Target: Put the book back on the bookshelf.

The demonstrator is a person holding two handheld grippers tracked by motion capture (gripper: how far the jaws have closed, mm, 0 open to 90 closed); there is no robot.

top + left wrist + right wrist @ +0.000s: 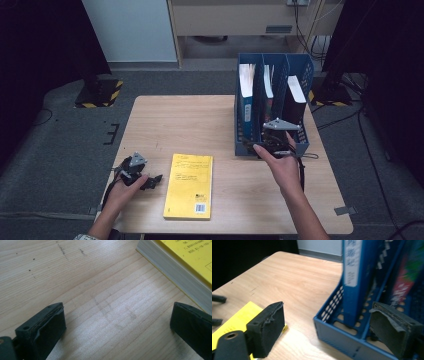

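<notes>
1. The right gripper (pixel 272 145), at centre right of the high view, sits at the near rim of the blue file rack (pixel 295 70). In the right gripper view its jaws stand wide apart with nothing clamped; one is over the table, the other in front of the rack's lower wall.
2. The left gripper (pixel 150 181), at lower left of the high view, rests on the wooden table (pixel 180 120). In its own view its jaws gape wide over bare wood, gripping nothing.
3. The rack holds three upright books, one per compartment: a blue-spined book (pixel 353 262) in the left, a colourful-covered one (pixel 405 277) next, and a dark one (pixel 295 102) in the right.
4. The yellow book (pixel 190 185) lies flat at lower centre, just beside the left gripper.
5. The spine lettering is blurred, and the rack's right side is cut off in the right gripper view.
</notes>
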